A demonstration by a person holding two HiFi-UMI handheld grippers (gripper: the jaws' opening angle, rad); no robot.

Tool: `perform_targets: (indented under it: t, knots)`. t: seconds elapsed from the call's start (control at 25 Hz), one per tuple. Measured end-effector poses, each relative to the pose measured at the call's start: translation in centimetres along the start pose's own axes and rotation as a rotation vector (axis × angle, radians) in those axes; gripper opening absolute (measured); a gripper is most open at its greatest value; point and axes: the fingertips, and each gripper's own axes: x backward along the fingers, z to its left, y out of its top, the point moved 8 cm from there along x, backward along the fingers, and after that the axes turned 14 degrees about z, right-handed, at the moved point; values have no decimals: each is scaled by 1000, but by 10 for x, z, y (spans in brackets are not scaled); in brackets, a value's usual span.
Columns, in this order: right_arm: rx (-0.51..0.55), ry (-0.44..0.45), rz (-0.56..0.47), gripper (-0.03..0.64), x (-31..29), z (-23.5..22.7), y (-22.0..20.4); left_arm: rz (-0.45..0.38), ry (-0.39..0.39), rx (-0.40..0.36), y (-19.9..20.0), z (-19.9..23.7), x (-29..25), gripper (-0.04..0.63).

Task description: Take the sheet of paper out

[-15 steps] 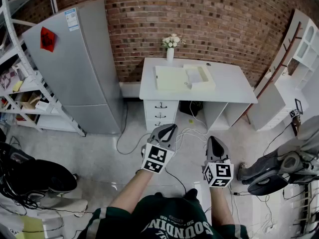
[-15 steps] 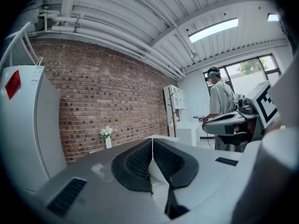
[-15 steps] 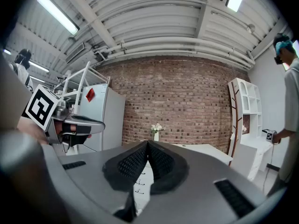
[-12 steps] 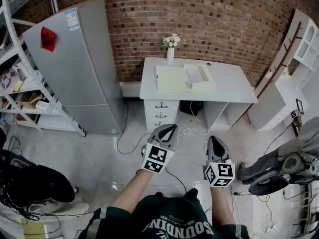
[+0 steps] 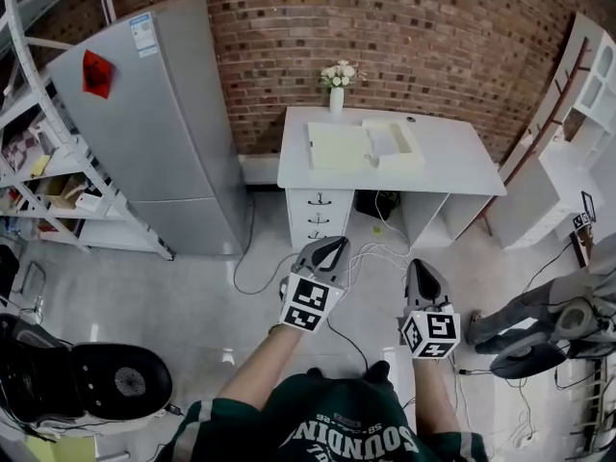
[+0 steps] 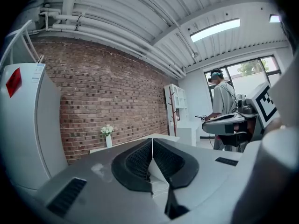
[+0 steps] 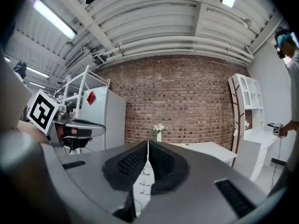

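Nearest, I am holding the left gripper (image 5: 330,248) and right gripper (image 5: 420,269) above the floor (image 5: 192,296), both with jaws pressed together on nothing. Farther off, a pale open case (image 5: 366,147), probably holding the sheet, is lying on the white desk (image 5: 452,162). I am judging this the approach: walking up and opening the jaws.

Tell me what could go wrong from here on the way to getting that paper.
Loose cables lie on the floor before the desk; feet may snag. The left gripper and right gripper are shut and empty; unopened, they might only shove what lies in the cream box. The vase stands just behind that box; a long reach could tip it.
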Motion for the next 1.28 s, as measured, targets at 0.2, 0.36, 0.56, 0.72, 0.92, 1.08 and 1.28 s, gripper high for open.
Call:
perform_targets:
  t: [0.2,0.36,0.56,0.72,0.92,1.08,1.28]
  knots:
    - [-4,-13,-1,71,-1,2,3,-2,0,-2,2,7,3,12]
    - [-25,-20,-1,69,0,3,0,6,-4,-1,-2,10,2,12]
    - [-49,-37,10,69,3,8,-7,22,-26,0,-8,17,-3,12]
    - [-60,-43,31,69,-1,4,-11,37,-43,8,-11,17,-17,12]
    - [-72,-32,46,70,-24,-12,-6,52,-45,28,-6,24,-41,12]
    - [-87,-12,59,69,-50,-25,-3,76,-37,36,-6,33,-65,12]
    - [-96,0,61,69,-91,-57,8,88,-26,36,7,46,-109,12]
